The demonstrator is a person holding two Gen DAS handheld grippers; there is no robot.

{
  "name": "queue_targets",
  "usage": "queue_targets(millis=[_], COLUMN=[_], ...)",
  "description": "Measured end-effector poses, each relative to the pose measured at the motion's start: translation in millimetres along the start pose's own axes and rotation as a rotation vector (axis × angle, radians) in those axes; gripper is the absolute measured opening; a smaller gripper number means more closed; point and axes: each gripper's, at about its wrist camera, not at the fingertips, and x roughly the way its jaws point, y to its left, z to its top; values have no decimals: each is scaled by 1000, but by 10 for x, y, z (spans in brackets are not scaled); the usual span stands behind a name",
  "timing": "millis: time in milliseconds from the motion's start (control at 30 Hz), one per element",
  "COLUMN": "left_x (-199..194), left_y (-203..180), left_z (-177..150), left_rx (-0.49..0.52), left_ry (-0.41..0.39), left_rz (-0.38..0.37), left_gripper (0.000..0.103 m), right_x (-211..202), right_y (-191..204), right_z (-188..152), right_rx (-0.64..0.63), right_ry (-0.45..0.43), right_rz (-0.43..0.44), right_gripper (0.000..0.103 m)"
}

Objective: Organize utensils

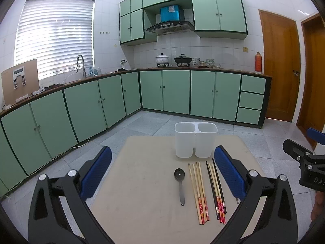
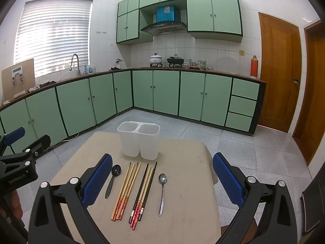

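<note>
A white two-compartment holder (image 1: 196, 140) (image 2: 139, 140) stands at the far side of a beige table (image 1: 142, 183) (image 2: 182, 183). In front of it lie a black spoon (image 1: 179, 185) (image 2: 113, 180), a bundle of light wooden chopsticks (image 1: 199, 193) (image 2: 127, 191), a bundle of dark and light chopsticks (image 1: 217, 191) (image 2: 143, 193) and a steel spoon (image 2: 162, 193). My left gripper (image 1: 162, 170) is open and empty above the near table, its fingers either side of the utensils. My right gripper (image 2: 162, 174) is open and empty likewise.
The table stands on a grey tiled floor (image 1: 154, 122). Green cabinets (image 1: 162, 91) run along the left and back walls. Wooden doors (image 1: 282, 65) are at the right. The other gripper shows at each view's edge (image 1: 304, 158) (image 2: 18, 162).
</note>
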Motion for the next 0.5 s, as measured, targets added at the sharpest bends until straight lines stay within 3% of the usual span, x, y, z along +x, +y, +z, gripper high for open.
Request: queue_targets(millis=[500], left_x=[7], left_y=[11], left_z=[5], left_rx=[0], left_ry=[0], left_rz=[0], left_gripper=[98], right_x=[5], right_y=[4], right_z=[0], right_rx=[-1], right_ry=[1], right_rz=[0], right_gripper=[97])
